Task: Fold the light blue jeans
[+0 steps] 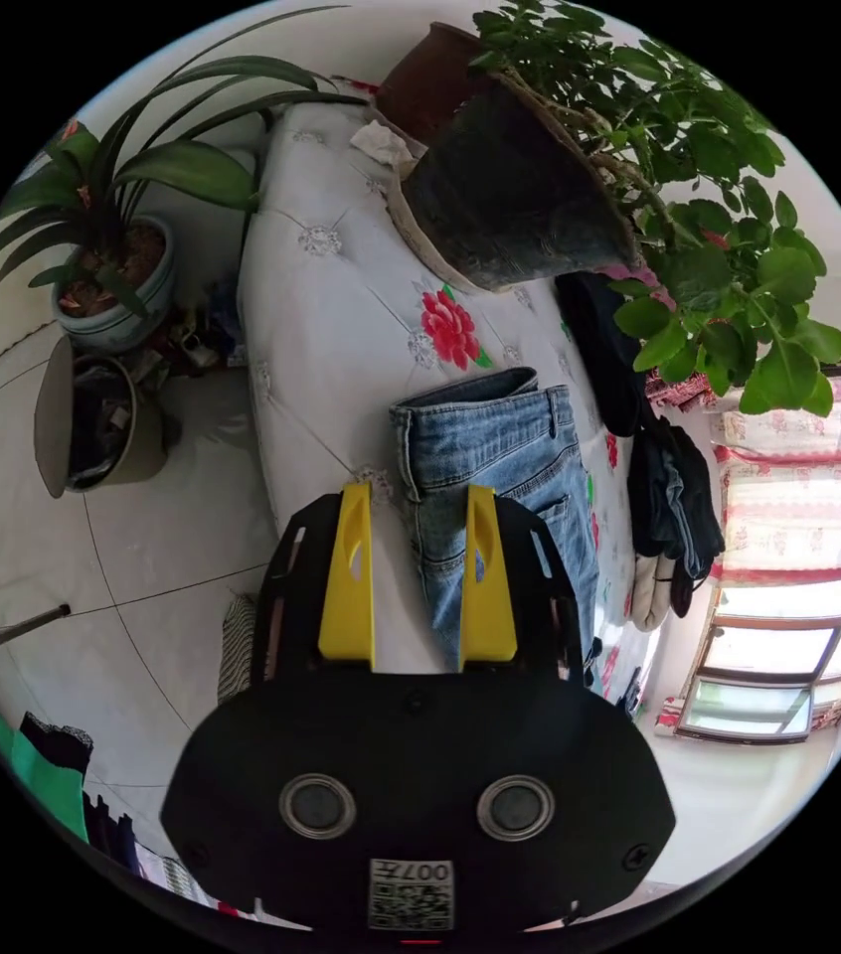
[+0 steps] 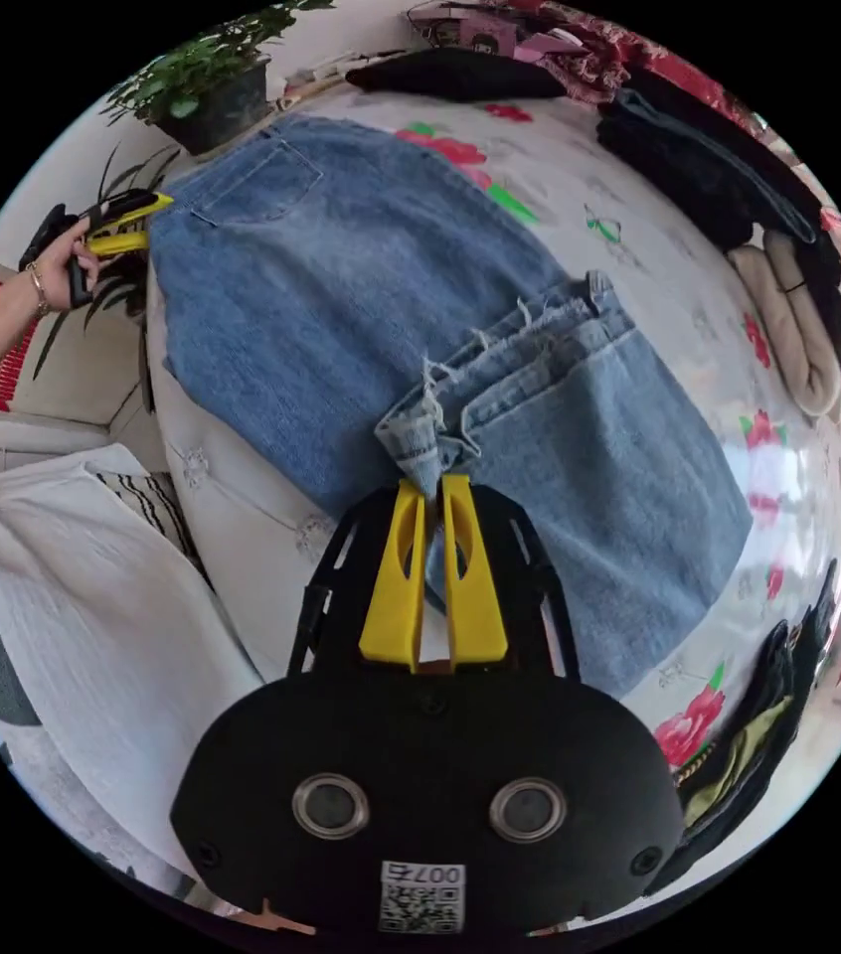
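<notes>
Right gripper view: my right tool [image 2: 432, 487] pinches the frayed hem of the light blue jeans [image 2: 341, 298] lying on the flowered bed [image 2: 659, 288]; my left tool [image 1: 419, 497] stands spread by the waistband. That thin pinch could slip, dropping the fold crooked.

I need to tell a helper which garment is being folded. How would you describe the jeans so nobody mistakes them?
Find the white floral-print bed cover. The light blue jeans lie spread across it; unlike the dark clothes piled along its edge, they're faded denim with frayed hems.

Potted plants [image 1: 639, 199], floral bedspread [image 1: 341, 298], dark clothes [image 2: 699, 169].
</notes>
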